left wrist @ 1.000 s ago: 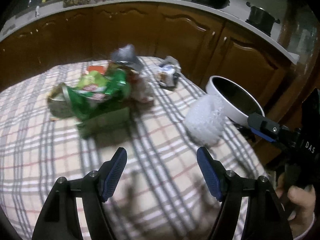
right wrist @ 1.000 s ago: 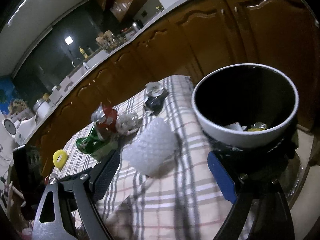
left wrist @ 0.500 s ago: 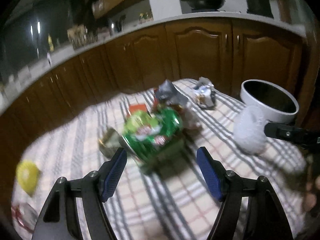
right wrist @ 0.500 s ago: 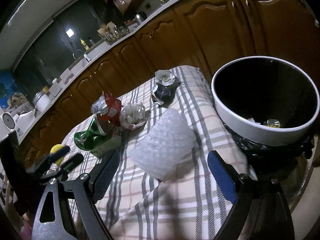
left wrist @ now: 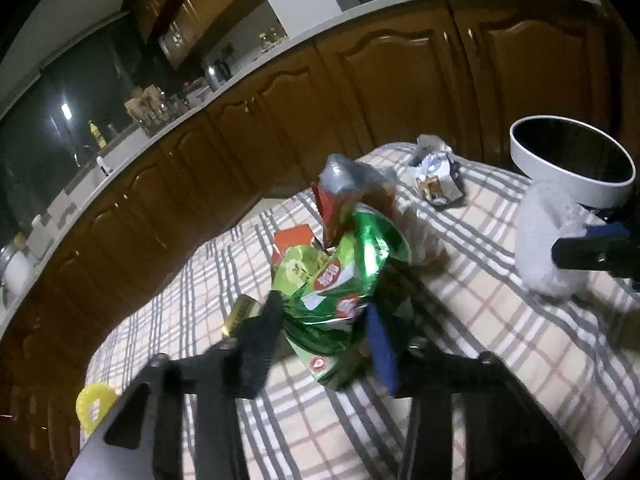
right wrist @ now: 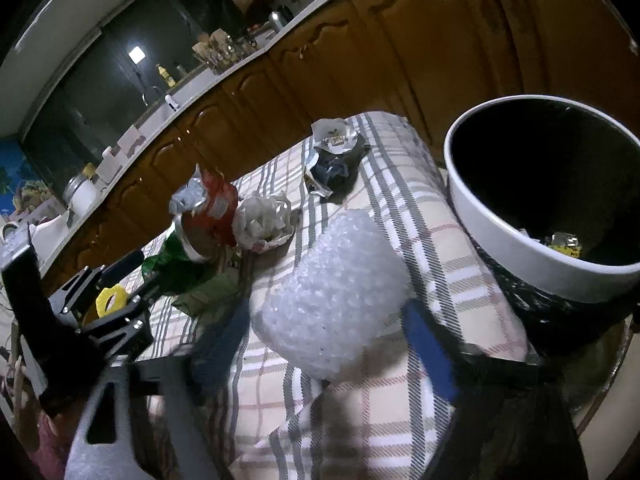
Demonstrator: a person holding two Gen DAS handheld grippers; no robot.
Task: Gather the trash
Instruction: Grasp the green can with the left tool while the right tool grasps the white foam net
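My left gripper [left wrist: 324, 340] has its fingers on both sides of a green snack bag [left wrist: 340, 280] on the checked tablecloth [left wrist: 480, 340], touching it. A red and silver wrapper [left wrist: 340, 188] stands behind the bag. My right gripper [right wrist: 328, 344] has its fingers around a wad of white bubble wrap [right wrist: 336, 296], which also shows in the left wrist view [left wrist: 548, 240]. The white trash bin [right wrist: 532, 248] with a black liner stands at the table's right edge and holds a few scraps.
A crumpled dark and white wrapper [right wrist: 334, 156] lies at the far table end. A crumpled white paper [right wrist: 264, 220] sits by the red wrapper. A yellow ring [left wrist: 94, 404] lies at the left edge. Wooden kitchen cabinets [left wrist: 360, 92] stand behind the table.
My left gripper moved forward to the green bag and narrowed around it. My right gripper moved forward so that its fingers flank the bubble wrap, and narrowed.
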